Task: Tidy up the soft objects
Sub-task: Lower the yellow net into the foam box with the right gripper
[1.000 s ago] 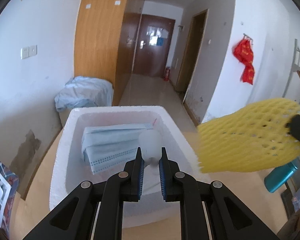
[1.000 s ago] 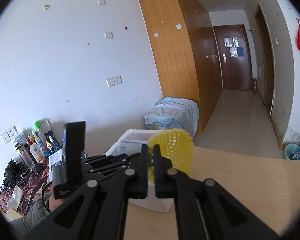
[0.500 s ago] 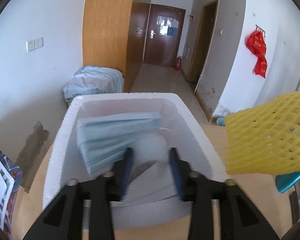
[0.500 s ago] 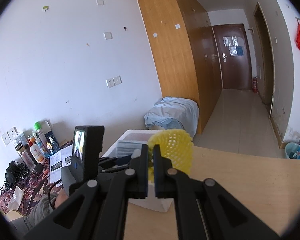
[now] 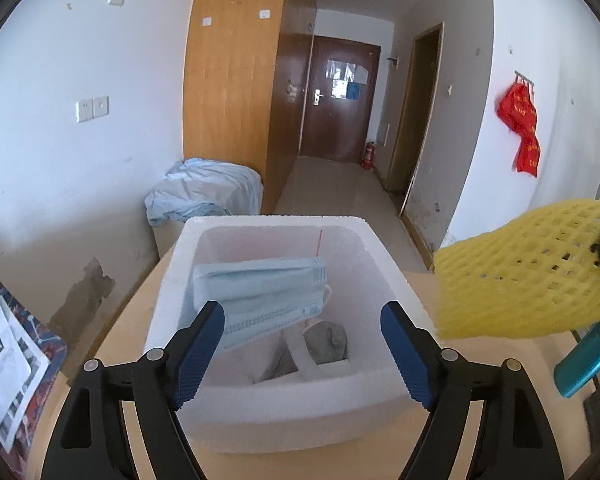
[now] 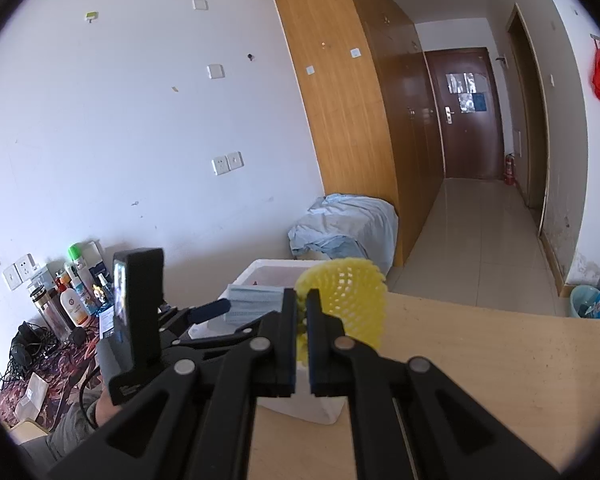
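Roughly by size, largest first:
Table [image 5: 112, 344]: pale wood, filling the lower part of both views and carrying the box.
Foam box [image 5: 364, 392]: white, open-topped, at centre of the left wrist view, and centre-left in the right wrist view [image 6: 256, 272].
Yellow foam net [image 5: 528, 276]: a mesh sleeve at the right edge of the left view, held off the table beside the box.
Face masks [image 5: 260, 292]: a blue stack leaning inside the box on its left side.
Grey lump [image 5: 326, 338]: on the box floor at lower centre, partly under a white strip.
Left gripper [image 5: 302, 344]: jaws have just been opening and stand spread over the box's near side, nothing between them.
Right gripper [image 6: 302, 316]: pressed together, pinching the yellow foam net [image 6: 348, 300] at its near edge.
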`<state>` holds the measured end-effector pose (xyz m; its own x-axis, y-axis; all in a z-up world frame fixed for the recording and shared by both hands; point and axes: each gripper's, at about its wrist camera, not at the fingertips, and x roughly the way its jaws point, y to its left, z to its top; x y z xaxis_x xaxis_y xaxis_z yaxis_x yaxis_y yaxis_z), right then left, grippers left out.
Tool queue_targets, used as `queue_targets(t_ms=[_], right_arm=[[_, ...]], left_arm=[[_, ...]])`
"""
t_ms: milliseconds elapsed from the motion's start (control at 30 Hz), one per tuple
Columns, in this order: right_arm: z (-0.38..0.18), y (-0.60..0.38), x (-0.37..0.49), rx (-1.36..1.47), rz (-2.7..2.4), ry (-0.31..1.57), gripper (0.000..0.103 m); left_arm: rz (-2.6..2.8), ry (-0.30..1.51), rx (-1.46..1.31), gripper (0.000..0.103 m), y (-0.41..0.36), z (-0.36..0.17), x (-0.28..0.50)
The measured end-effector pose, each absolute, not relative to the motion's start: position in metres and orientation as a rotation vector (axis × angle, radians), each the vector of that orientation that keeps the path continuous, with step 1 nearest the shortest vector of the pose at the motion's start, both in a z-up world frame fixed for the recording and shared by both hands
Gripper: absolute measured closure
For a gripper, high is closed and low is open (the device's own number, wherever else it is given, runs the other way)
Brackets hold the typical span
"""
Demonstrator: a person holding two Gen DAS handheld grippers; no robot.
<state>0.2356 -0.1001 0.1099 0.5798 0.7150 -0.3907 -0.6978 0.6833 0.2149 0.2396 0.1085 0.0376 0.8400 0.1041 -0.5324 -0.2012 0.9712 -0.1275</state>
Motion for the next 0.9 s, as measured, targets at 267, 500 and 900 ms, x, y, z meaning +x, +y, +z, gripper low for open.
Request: queue_targets(t_ms=[267,500,900], right_arm=[[0.109,-0.087,0.236,0.028,0.849,0.485,0.097],[0.111,-0.068,0.242,0.015,0.872,0.475,0.097],[0.089,-0.025,0.259,-0.027,0.903,0.544,0.097]], left_arm=[[0.157,0.490,-0.240,0.015,0.115,0.045,0.205],[0.186,0.469,-0.267,0.015,0.129,0.040,0.178],[0.226,0.466,-0.268,0.015,0.145,0.036,0.157]])
